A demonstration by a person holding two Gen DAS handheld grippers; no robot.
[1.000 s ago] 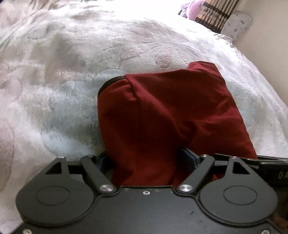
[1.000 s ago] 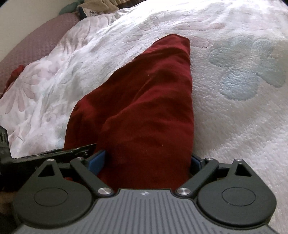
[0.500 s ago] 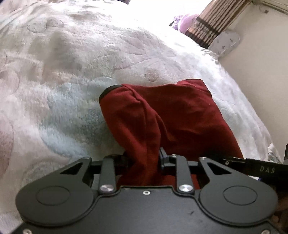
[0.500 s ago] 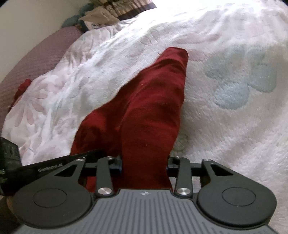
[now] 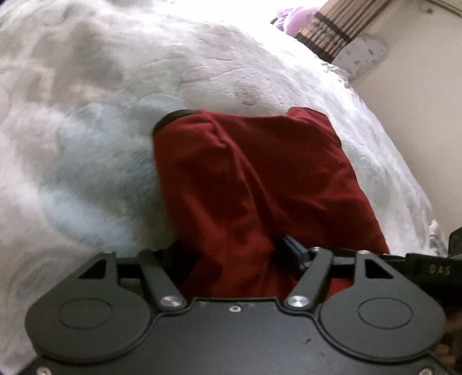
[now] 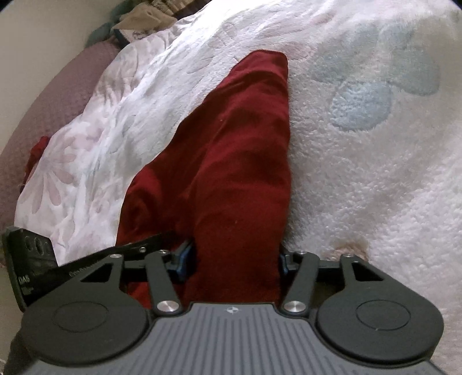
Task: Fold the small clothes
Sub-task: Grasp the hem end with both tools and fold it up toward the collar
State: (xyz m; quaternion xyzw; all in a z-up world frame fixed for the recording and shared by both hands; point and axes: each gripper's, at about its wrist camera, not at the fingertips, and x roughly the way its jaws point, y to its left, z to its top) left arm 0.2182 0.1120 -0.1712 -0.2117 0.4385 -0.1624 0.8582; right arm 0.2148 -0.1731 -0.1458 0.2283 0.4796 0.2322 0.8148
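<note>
Nearest the cameras, left hand-held gripper (image 5: 231, 253) and right hand-held gripper (image 6: 234, 253) each pinch the near edge of the dark red garment (image 5: 254, 184), side by side. It lies bunched on the bed's fleecy floral blanket (image 5: 86, 173), trailing away. Judgement: carry both corners forward level, keep cloth taut, lay edge on edge. Further off: striped cushion (image 5: 326, 37) and clothes pile (image 6: 144, 17), well clear. Nothing obstructs.
</note>
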